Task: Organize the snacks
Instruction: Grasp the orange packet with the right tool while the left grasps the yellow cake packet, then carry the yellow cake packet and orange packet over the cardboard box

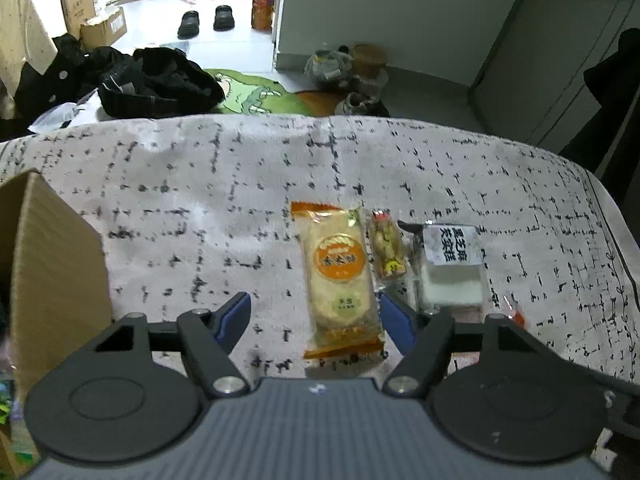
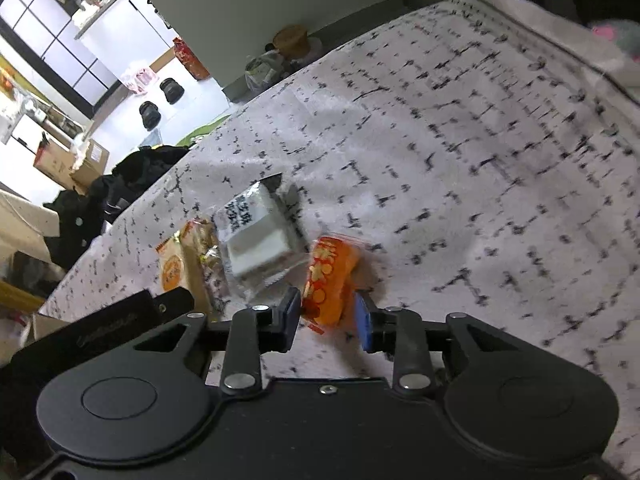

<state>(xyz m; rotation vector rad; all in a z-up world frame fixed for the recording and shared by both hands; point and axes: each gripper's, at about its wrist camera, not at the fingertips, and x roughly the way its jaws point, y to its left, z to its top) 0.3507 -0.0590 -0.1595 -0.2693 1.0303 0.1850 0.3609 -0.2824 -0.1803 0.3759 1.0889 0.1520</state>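
A round rice cracker in a clear packet with orange ends (image 1: pixel 340 280) lies on the white cloth with black marks (image 1: pixel 200 200). My left gripper (image 1: pixel 316 318) stands open around the packet's near end; the right blue finger (image 1: pixel 394 320) is close to its edge, the left one well clear. Beside it lie a small nut snack packet (image 1: pixel 388 248) and a white packet with a black-lettered label (image 1: pixel 452 264). In the right wrist view my right gripper (image 2: pixel 326 316) is shut on the near end of an orange snack packet (image 2: pixel 328 276), just right of the white packet (image 2: pixel 256 236).
An open cardboard box (image 1: pixel 52 260) stands at the left edge of the cloth. Beyond the cloth's far edge, dark clothes (image 1: pixel 152 80), a green mat and bags lie on the floor. The left gripper's black body (image 2: pixel 132 316) shows at the left of the right wrist view.
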